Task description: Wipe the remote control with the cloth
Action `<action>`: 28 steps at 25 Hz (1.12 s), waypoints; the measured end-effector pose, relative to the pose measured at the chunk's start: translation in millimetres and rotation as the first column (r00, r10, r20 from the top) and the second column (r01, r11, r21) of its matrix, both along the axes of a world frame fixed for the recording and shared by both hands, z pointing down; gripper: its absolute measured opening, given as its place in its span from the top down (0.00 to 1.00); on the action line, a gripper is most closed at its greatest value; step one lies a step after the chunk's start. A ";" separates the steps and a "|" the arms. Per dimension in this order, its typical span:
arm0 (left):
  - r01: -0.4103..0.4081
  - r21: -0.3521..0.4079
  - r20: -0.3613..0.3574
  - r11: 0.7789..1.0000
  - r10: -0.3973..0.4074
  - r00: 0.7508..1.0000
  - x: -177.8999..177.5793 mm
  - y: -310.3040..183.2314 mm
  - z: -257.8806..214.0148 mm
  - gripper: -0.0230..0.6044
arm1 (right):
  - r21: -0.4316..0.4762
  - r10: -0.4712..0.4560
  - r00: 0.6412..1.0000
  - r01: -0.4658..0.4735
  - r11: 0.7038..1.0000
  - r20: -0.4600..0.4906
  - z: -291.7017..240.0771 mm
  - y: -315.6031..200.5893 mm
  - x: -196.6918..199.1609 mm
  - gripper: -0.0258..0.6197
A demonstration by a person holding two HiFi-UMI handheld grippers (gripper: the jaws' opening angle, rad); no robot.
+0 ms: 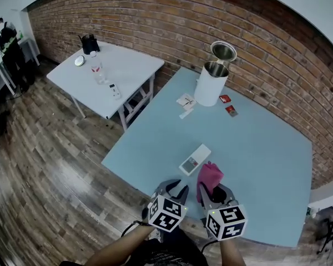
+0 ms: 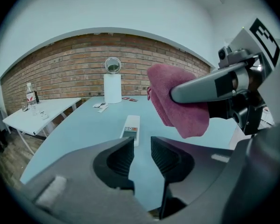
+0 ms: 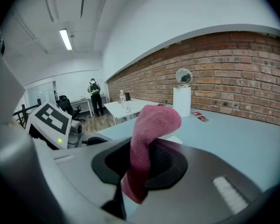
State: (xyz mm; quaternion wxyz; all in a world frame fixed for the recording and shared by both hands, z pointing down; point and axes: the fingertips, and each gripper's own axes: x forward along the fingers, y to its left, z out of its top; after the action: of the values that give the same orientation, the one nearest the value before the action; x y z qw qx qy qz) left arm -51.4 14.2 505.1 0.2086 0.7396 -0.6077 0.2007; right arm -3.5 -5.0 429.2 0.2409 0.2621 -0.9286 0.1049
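The white remote control lies on the light blue table, just ahead of both grippers. My left gripper hovers near the table's front edge, short of the remote; its jaws stand a little apart with nothing between them. My right gripper is beside it, shut on the pink cloth. The cloth sticks up and folds forward over the jaws, to the right of the remote and apart from it.
A white bin with its lid raised stands at the table's far side, with paper cards and red packets near it. A second white table with small items is at the left. A person stands far left.
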 end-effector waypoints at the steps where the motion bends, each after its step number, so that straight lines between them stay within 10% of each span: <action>1: -0.009 -0.008 0.003 1.000 0.009 1.000 0.3 -5.7 2.5 0.76 | -0.001 -0.011 1.000 0.011 1.000 -0.004 1.0 -5.9 -3.0 0.84; 9: -0.027 -0.123 0.079 0.992 0.037 0.996 -4.6 -49.1 36.7 0.46 | -0.049 -0.121 0.992 0.119 0.992 -0.035 16.8 -53.4 -21.8 0.84; 21: -0.018 -0.311 0.143 0.950 0.066 0.987 -19.9 -71.6 81.3 0.45 | -0.173 -0.264 0.964 0.256 0.951 -0.024 46.0 -100.3 -36.3 0.84; 28: -0.067 -0.345 0.102 0.936 0.108 0.989 -15.6 -69.7 88.9 0.46 | -0.286 -0.397 0.918 0.383 0.878 0.013 70.4 -80.0 -65.1 0.84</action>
State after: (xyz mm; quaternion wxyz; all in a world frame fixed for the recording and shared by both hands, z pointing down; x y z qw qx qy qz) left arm -67.0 -55.5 594.0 0.2876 0.7053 -0.5416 0.3557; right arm -68.6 -85.0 499.6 0.3135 0.0350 -0.9317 0.1799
